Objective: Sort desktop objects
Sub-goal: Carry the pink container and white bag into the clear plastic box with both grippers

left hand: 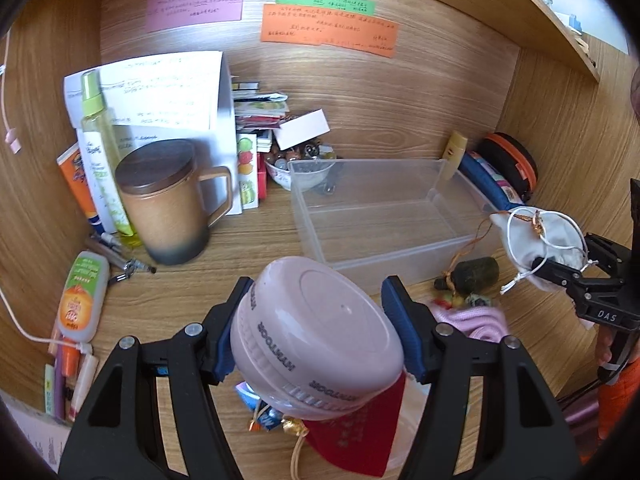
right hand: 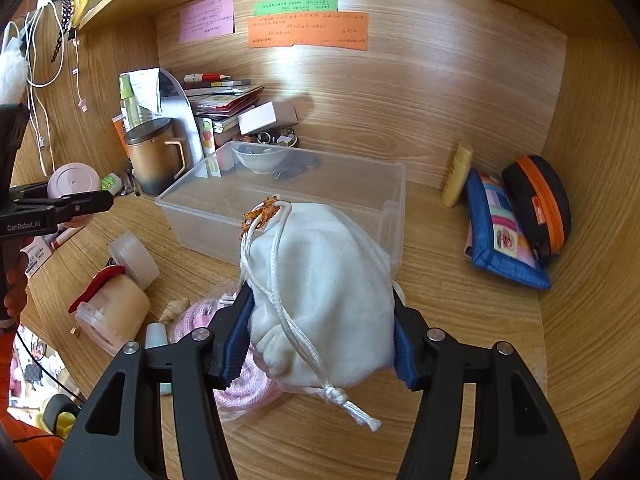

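My left gripper (left hand: 316,332) is shut on a round pink container (left hand: 320,336), held tilted above the desk in front of the clear plastic bin (left hand: 384,248). It also shows in the right wrist view (right hand: 74,178). My right gripper (right hand: 320,340) is shut on a white drawstring pouch (right hand: 324,292), held above the desk just in front of the bin (right hand: 280,204). The pouch also shows at the right of the left wrist view (left hand: 536,240). The bin has nothing inside it.
A brown lidded mug (left hand: 168,200), spray bottle (left hand: 100,136) and papers stand at the left. A red pouch (left hand: 356,436), pink knit item (right hand: 240,384), tape rolls (right hand: 132,260) and dark stone (left hand: 476,276) lie in front. A blue pouch (right hand: 504,236) and black-orange case (right hand: 536,204) lie at the right.
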### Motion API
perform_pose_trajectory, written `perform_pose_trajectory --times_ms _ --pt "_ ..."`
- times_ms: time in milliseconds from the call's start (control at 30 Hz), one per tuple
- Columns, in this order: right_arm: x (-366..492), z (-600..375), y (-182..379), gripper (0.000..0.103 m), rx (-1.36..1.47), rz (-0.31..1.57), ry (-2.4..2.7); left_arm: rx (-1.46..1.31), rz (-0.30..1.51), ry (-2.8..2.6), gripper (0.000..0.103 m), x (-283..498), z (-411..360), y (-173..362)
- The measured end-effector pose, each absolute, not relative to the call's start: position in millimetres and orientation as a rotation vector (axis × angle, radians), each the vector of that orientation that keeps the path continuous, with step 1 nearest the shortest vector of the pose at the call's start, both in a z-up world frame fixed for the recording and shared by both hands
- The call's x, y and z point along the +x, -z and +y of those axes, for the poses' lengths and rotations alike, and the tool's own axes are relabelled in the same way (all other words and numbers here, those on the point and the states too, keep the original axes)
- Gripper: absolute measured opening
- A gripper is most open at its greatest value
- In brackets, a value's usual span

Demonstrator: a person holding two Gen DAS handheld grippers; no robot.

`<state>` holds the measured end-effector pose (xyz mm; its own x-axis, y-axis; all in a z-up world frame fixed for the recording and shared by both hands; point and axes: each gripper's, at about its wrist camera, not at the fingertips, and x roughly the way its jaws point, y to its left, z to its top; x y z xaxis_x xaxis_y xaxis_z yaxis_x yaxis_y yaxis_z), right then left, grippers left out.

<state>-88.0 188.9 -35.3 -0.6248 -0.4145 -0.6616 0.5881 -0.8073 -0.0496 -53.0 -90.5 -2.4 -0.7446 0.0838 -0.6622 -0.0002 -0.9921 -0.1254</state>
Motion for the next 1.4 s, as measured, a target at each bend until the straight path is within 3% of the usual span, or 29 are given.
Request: perform_pose_trajectory --times_ms 833,1400 --pt "-147 162 21 0.055 0.868 0.370 2.362 -1.090 -0.039 -2.798 0.064 -134 -62 -17" --pt "-194 143 40 0.055 0.965 0.374 2.303 -1.211 -0.011 -2.716 0.064 -192 -62 14"
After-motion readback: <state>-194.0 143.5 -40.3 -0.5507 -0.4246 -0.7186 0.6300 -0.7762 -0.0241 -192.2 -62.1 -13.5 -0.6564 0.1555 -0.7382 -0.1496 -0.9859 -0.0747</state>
